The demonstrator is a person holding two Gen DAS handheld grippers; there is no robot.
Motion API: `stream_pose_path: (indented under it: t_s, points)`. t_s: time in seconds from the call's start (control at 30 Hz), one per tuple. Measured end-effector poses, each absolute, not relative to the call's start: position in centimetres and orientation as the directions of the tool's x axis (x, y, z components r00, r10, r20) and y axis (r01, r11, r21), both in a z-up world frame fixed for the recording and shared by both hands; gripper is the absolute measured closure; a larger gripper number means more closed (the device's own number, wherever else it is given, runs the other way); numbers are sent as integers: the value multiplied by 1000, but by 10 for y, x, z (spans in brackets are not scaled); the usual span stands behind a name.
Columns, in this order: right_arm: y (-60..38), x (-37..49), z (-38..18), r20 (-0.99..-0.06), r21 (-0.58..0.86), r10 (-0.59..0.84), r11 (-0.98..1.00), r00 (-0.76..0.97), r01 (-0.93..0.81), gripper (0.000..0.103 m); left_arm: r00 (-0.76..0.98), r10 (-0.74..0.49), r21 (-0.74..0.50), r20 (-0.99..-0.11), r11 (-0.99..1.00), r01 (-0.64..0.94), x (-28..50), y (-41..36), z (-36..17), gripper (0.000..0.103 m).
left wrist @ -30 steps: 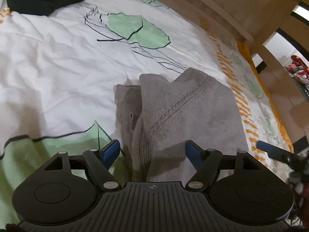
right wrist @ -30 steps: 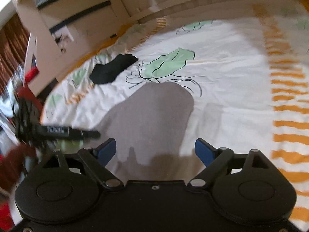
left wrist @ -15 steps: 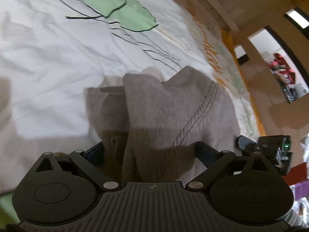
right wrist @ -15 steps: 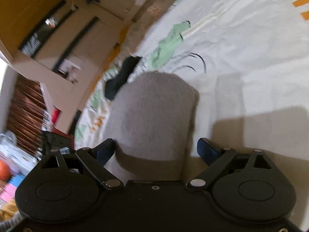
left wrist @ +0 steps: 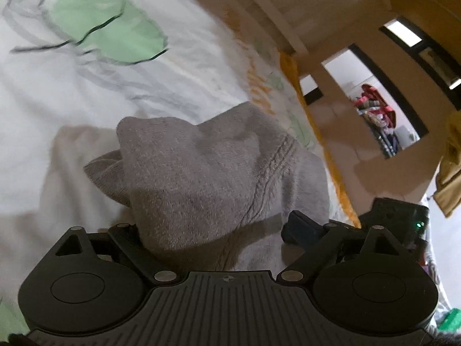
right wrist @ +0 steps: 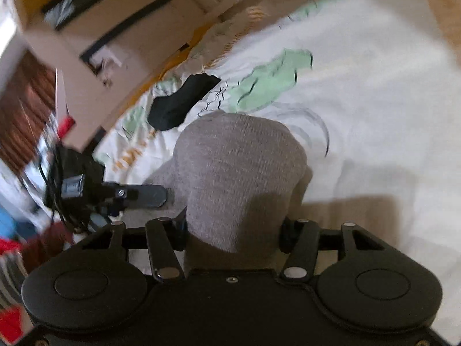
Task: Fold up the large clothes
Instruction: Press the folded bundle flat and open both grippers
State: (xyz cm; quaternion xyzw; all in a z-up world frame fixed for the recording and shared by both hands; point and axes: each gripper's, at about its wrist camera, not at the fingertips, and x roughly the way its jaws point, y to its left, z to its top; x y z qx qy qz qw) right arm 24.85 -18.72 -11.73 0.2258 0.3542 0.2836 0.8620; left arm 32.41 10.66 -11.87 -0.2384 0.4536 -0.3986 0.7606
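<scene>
Both grippers tilt down over the bed [left wrist: 72, 121]. Left gripper [left wrist: 216, 227] fingers wide apart, right gripper [right wrist: 233, 230] just closing onto the one grey sweater [right wrist: 239, 170] bunched there; one black garment [right wrist: 181, 102] further off.

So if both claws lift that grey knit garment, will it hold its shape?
Probably not: the grey knit garment already slumps in soft rounded folds, so it should droop. Its fuzzy, thick knit suggests decent grip and some weight. It likely drags on the bedsheet when pushed.

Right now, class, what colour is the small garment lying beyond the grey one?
Black; clearest in the right wrist view.
</scene>
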Motion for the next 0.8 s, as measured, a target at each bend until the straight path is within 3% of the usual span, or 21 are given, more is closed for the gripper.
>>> stream_pose_path:
  t_s: [0.17, 0.33, 0.43, 0.5, 0.8]
  points:
    - [-229, 260, -87, -523, 470, 543, 826, 657, -310, 42, 290, -823, -676, -488, 567, 470, 361, 49, -100, 14]
    - [-277, 301, -92, -589, 423, 443, 882, 676, -209, 40, 365, -719, -562, -591, 692, 453, 396, -5, -110, 15]
    - [-287, 321, -121, -651, 386, 356, 916, 670, -111, 26, 406, -634, -444, -658, 762, 472, 402, -24, -123, 8]
    - [-289, 323, -131, -641, 373, 323, 924, 697, -85, 5, 426, -616, -427, -663, 778, 461, 399, -25, -122, 6]
    - [-293, 280, -95, -549, 385, 282, 921, 787, -61, 5, 577, -504, -235, -643, 847, 477, 350, -3, -80, 9]
